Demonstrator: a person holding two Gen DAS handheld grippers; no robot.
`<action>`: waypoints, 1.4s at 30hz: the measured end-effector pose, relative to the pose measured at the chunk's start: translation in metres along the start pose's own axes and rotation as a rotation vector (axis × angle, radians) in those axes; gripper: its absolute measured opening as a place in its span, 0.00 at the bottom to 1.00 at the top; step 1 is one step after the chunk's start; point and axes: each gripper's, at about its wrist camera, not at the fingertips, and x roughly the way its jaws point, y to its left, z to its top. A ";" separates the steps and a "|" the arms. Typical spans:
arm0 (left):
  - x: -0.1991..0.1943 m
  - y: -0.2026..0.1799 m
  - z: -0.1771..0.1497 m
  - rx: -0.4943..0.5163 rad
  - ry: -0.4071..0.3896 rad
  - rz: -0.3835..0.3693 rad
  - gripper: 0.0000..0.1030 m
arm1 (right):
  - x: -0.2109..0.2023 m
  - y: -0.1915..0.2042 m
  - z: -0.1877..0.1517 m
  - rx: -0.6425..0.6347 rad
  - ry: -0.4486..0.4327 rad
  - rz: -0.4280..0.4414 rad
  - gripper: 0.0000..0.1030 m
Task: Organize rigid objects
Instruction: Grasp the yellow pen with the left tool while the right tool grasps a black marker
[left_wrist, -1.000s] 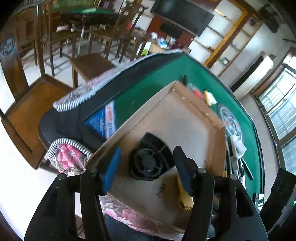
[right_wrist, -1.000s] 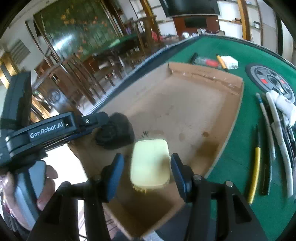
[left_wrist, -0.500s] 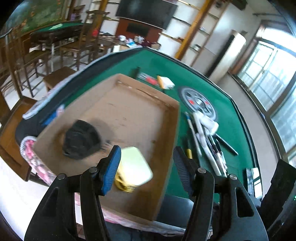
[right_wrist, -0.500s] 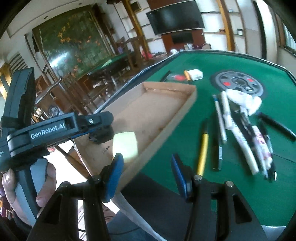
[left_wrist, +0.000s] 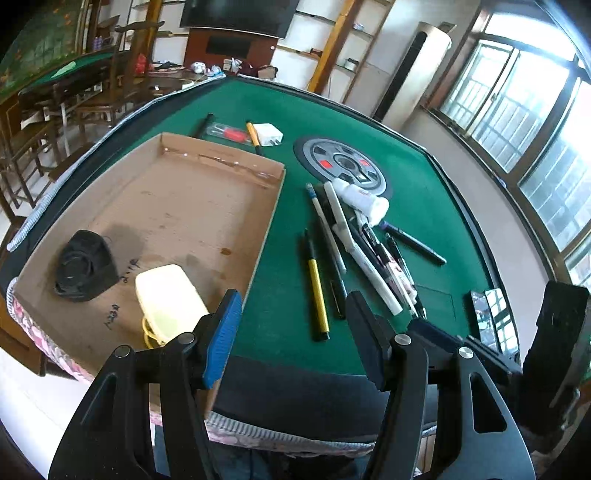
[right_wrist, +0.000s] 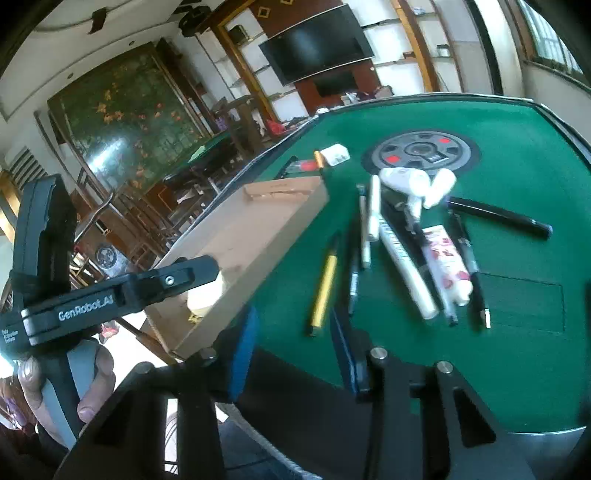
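Observation:
An open cardboard box (left_wrist: 177, 206) lies on the left of the green table. In it are a black round object (left_wrist: 83, 266) and a pale yellow case (left_wrist: 166, 295). Right of it lie a yellow pen (left_wrist: 317, 295), a pile of pens and markers (left_wrist: 369, 251) and a white tube (left_wrist: 362, 197). My left gripper (left_wrist: 291, 314) is open and empty over the table's near edge, beside the box's corner. My right gripper (right_wrist: 293, 332) hovers just short of the yellow pen (right_wrist: 325, 284). Its jaws are closing with nothing between them.
A grey round disc (left_wrist: 343, 166) sits mid-table. At the far side lie a white charger (left_wrist: 267, 134) and a few pens. A small dark box (left_wrist: 491, 317) is at the near right. A hand (right_wrist: 88, 387) holds the left gripper's handle. Wooden chairs stand beyond the table.
The yellow case, between my right fingers a second ago, now lies in the box. Both grippers have swung right, from over the box toward the pens. The right jaws have narrowed.

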 end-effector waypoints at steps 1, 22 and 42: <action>0.001 -0.001 0.000 0.001 0.003 -0.002 0.57 | 0.001 -0.004 0.001 0.011 0.001 -0.010 0.36; 0.001 0.012 0.008 -0.040 0.001 -0.013 0.57 | 0.091 -0.027 0.035 0.040 0.194 -0.219 0.21; 0.066 -0.028 0.013 0.049 0.191 -0.009 0.56 | 0.051 -0.037 -0.007 0.046 0.241 -0.168 0.09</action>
